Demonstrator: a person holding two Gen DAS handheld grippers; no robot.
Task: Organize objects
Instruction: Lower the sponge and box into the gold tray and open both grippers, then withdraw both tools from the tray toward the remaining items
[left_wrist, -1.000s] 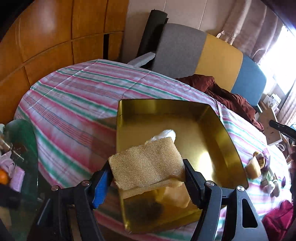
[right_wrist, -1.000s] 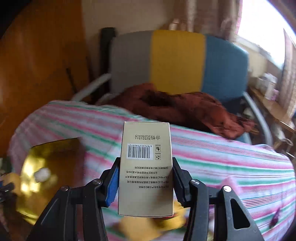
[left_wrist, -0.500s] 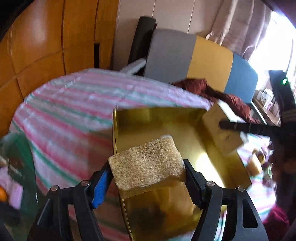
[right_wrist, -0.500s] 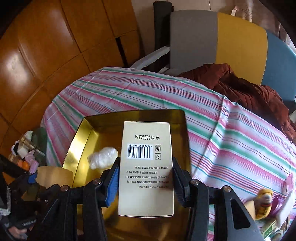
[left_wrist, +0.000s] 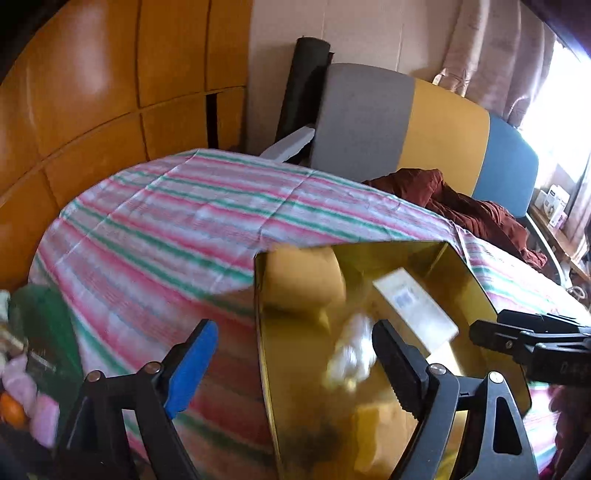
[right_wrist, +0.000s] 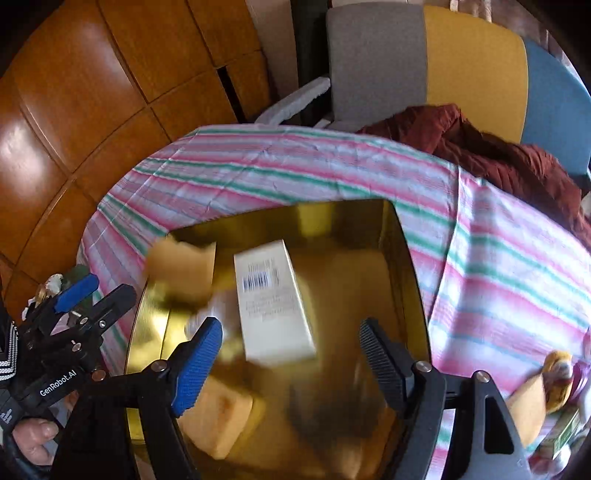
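On the striped tablecloth (right_wrist: 498, 266) stood the gold tray (right_wrist: 406, 258), into which sponge (right_wrist: 181, 266) and box (right_wrist: 273, 299) were released by both just-opened grippers (left_wrist: 291, 365) (right_wrist: 291, 365), empty; either might be knocked by a careless withdrawal.

"GenRobot.AI" in white on left tool (right_wrist: 92, 295) body; box (right_wrist: 273, 302) barcode and print too blurred.

We look steeply down from both wrists, close above the gold tray (left_wrist: 476, 291) (right_wrist: 406, 258) on the striped bench (left_wrist: 166, 229) (right_wrist: 498, 258).
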